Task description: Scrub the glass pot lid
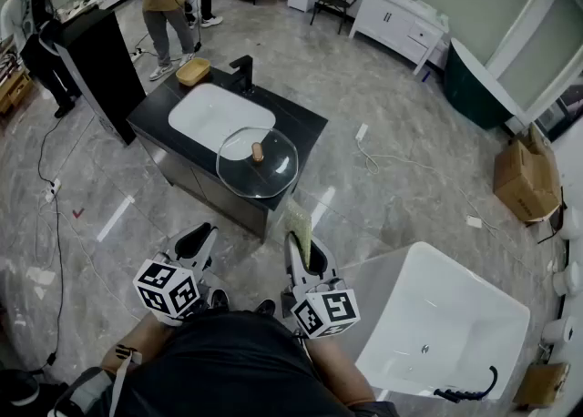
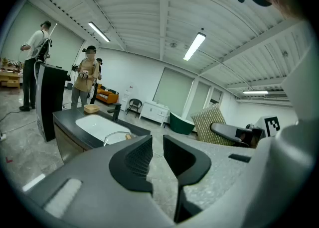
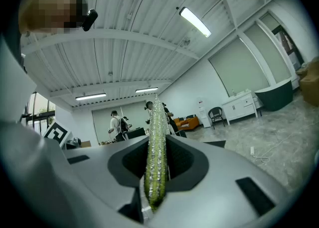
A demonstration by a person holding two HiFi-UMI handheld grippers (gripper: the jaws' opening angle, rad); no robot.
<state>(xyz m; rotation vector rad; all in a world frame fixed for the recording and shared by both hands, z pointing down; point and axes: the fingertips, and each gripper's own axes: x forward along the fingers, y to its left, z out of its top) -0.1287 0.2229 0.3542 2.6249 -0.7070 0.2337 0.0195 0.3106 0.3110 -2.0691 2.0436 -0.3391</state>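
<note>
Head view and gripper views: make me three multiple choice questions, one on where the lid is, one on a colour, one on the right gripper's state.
1. Where does the lid lie?
A. on the floor
B. on the counter, by the basin
C. in the tub

2. What colour is the lid's knob?
A. brown
B. blue
C. white

3. The right hand-held gripper is
A. open and empty
B. shut on a pad
C. pressed on the lid

Answers:
1 B, the head view shows the lid on the black top at the basin's near corner.
2 A, the knob looks like wood.
3 B, the green pad stands clamped between its jaws.
</note>
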